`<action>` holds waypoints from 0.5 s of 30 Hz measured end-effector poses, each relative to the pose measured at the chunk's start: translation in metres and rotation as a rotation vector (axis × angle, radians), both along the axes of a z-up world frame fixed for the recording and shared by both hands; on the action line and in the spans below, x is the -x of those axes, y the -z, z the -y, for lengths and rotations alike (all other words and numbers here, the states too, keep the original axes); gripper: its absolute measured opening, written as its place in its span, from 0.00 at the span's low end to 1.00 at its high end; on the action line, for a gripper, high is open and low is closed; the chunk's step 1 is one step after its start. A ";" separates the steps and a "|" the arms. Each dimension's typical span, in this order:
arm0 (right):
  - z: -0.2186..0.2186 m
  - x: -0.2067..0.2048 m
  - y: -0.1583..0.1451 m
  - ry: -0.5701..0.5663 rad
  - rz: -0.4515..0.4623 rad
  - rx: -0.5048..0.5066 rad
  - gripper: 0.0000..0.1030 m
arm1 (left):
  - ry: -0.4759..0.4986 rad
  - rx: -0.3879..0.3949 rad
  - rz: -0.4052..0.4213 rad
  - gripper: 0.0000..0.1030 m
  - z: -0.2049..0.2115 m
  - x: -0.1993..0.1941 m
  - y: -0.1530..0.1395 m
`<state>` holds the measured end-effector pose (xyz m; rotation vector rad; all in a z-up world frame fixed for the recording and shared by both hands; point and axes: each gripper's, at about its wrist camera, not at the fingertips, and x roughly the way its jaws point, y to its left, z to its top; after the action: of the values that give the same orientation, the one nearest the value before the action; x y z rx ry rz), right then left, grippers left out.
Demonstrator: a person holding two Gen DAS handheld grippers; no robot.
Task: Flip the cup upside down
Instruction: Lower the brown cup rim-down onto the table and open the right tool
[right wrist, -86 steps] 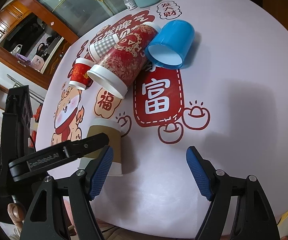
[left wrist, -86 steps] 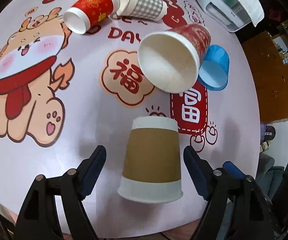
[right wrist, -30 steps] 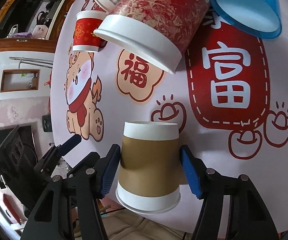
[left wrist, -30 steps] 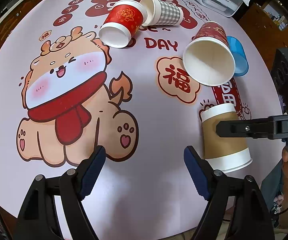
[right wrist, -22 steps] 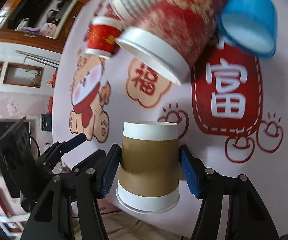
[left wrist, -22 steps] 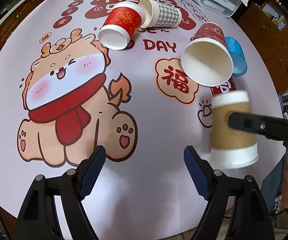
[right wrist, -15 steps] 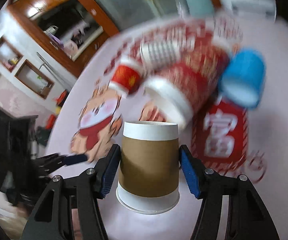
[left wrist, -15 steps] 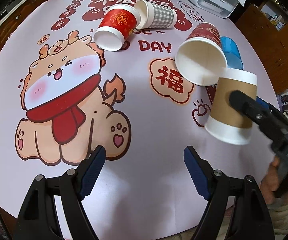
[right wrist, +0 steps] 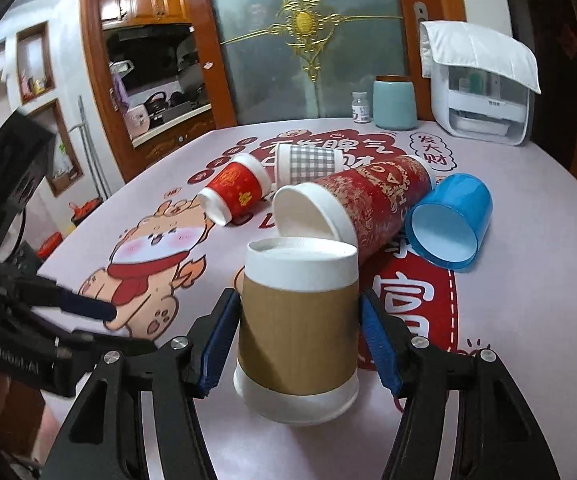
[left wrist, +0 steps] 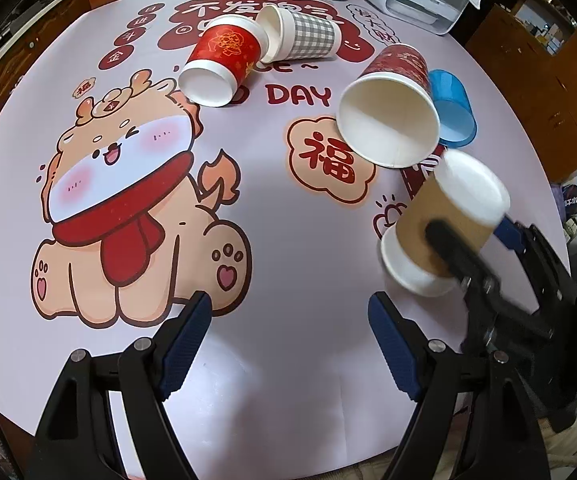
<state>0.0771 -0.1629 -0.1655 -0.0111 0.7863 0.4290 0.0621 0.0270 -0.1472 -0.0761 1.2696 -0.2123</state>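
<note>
Lifted clear of the round bench (left wrist: 272, 380) since a moment ago, the brown paper cup with white bands at rim and base (right wrist: 298, 326) now hangs tilted in the air over the bench's right-hand side, where earlier it stood base-up on the printed cloth. The right gripper (right wrist: 296, 340) has its blue-padded fingers (right wrist: 218, 342) closed against the cup's brown middle, one on each flank. In the left wrist view the cup (left wrist: 446, 226) shows its closed white base turned up and away, the rim slanting down toward the cloth.

The left gripper (left wrist: 288, 342) hangs near the bench edge with its fingers spread wide and nothing between them.

I'd judge the cup very light and thin-walled, easy to crush, so a soft squeeze on the sleeved middle is the right hold; the rolled rim is stiffer but harder to pinch. Paper against rubber pads should not slip much.

Behind it lie a tall red-and-gold paper cup (right wrist: 368, 196), a blue plastic cup (right wrist: 448, 220), a small red paper cup (right wrist: 236, 190) and a grey checked paper cup (right wrist: 308, 166), all on their sides.
</note>
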 end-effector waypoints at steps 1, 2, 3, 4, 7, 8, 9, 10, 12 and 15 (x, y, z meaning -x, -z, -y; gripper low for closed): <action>-0.002 0.004 0.001 -0.012 -0.001 0.009 0.61 | 0.003 -0.002 0.005 0.77 0.001 0.001 -0.001; -0.004 0.008 0.003 -0.025 -0.007 0.026 0.61 | 0.006 -0.004 0.011 0.77 0.002 0.002 -0.002; -0.005 0.011 0.004 -0.032 -0.013 0.039 0.61 | 0.009 -0.006 0.018 0.77 0.002 0.003 -0.003; -0.005 0.014 0.006 -0.039 -0.020 0.048 0.62 | 0.012 -0.008 0.026 0.77 0.003 0.004 -0.005; -0.006 0.020 0.009 -0.051 -0.056 0.070 0.74 | 0.017 -0.015 0.054 0.77 0.005 0.008 -0.011; -0.005 0.022 0.008 -0.051 -0.061 0.071 0.75 | 0.018 -0.016 0.063 0.77 0.005 0.009 -0.013; -0.004 0.024 0.006 -0.051 -0.064 0.072 0.75 | 0.018 -0.017 0.070 0.78 0.005 0.010 -0.014; -0.002 0.027 0.003 -0.052 -0.073 0.072 0.75 | 0.017 -0.019 0.079 0.80 0.005 0.012 -0.016; 0.004 0.031 -0.004 -0.054 -0.093 0.060 0.75 | 0.021 -0.022 0.102 0.82 0.006 0.017 -0.021; 0.017 0.037 -0.022 -0.055 -0.127 0.037 0.75 | 0.025 -0.032 0.135 0.85 0.009 0.026 -0.028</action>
<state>0.0402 -0.1794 -0.1433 -0.0404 0.9202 0.4712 0.0362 0.0181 -0.1192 -0.0179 1.1398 -0.2154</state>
